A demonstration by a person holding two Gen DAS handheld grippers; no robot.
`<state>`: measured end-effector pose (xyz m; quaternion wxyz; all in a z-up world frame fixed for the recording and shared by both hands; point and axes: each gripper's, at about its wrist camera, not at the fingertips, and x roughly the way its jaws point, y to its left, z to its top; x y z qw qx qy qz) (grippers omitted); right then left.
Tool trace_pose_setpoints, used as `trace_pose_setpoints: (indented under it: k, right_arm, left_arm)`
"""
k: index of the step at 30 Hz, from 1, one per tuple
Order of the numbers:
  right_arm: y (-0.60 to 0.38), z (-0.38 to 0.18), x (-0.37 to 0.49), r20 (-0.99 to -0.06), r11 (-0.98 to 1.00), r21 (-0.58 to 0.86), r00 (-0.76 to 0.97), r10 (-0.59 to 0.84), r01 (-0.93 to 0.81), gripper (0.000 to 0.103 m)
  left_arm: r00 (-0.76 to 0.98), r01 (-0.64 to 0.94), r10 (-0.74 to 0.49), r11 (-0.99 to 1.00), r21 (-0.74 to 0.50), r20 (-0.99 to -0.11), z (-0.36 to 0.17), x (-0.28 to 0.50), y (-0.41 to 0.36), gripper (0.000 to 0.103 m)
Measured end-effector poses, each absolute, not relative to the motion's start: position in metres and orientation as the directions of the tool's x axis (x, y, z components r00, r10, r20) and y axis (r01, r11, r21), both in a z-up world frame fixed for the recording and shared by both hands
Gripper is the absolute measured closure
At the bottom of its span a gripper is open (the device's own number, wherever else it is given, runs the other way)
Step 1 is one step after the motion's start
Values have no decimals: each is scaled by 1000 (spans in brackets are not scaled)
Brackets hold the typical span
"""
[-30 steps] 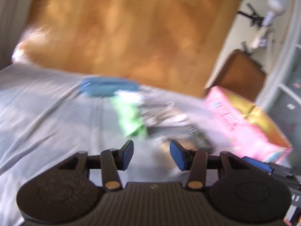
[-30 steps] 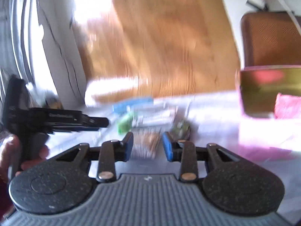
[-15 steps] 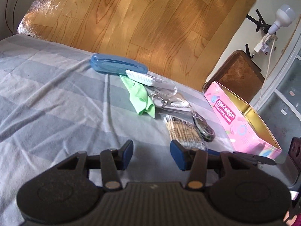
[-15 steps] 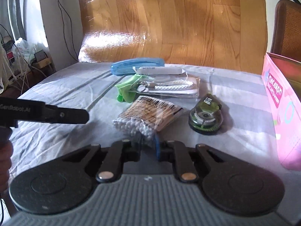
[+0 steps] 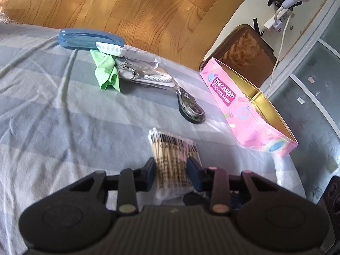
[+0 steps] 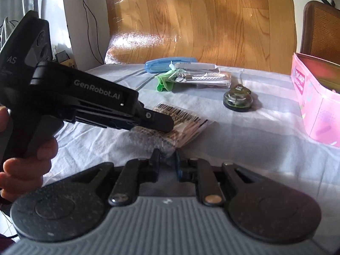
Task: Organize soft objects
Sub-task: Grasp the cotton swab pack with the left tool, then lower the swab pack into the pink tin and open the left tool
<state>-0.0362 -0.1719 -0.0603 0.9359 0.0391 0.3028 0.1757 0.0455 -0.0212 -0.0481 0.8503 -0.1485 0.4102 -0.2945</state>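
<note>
Both grippers work the same thing: a clear bag of cotton swabs (image 5: 173,148) with a barcode label, lying on the grey-blue striped bedsheet (image 5: 63,114).

Left gripper (image 5: 171,171): jaws have just been closing and stand narrow, one pad on each side of the swab bag, pressing its sides. In the right wrist view the same gripper (image 6: 167,125) comes in from the left, its tip down on top of the bag (image 6: 187,125), with the person's hand (image 6: 27,159) around its handle.

Right gripper (image 6: 166,161): jaws nearly together after a slight reopening, pinching the crumpled clear plastic at the near end of the bag. Only the thin film sits between the pads.

Everything else, placed from the swab bag:
- Round green-and-black tape dispenser (image 5: 192,111) just beyond the bag, apart from it.
- Farther beyond, a clear packet holding a white braided cord with metal clip (image 5: 144,74).
- Crumpled green cloth (image 5: 106,72) touching that packet on its left, partly under it.
- Flat white packet (image 5: 112,47) resting on the cloth's far end and against a blue oblong case (image 5: 89,39), the farthest item, at the sheet's far edge.
- Pink open box marked "macaron" (image 5: 244,110), gold inside, to the right of the bag, well apart. Contents can't be made out.
- Wooden floor (image 5: 148,6) beyond the sheet; brown woven-panel chair (image 5: 246,53) behind the pink box.
</note>
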Motion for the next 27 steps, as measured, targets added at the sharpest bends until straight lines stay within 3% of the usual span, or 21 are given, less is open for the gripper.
trace_pose_setpoints:
  k: [2, 9, 19, 27]
  right_arm:
    - [-176, -62, -37, -549, 931, 195, 752, 365, -309, 75]
    - [-202, -62, -58, -540, 936, 178, 765, 351, -304, 81]
    - [-298, -71, -133, -456, 985, 171, 884, 99, -22, 83]
    - [-365, -8, -94, -247, 983, 150, 967, -63, 103, 83]
  left_arm:
    - [496, 376, -618, 786, -490, -611, -49, 41, -23, 71]
    - [440, 427, -628, 775, -466, -642, -43, 36, -56, 71]
    - [256, 691, -711, 608, -390, -654, -31, 12, -200, 71]
    - [310, 814, -816, 493, -306, -488, 51, 45, -273, 70]
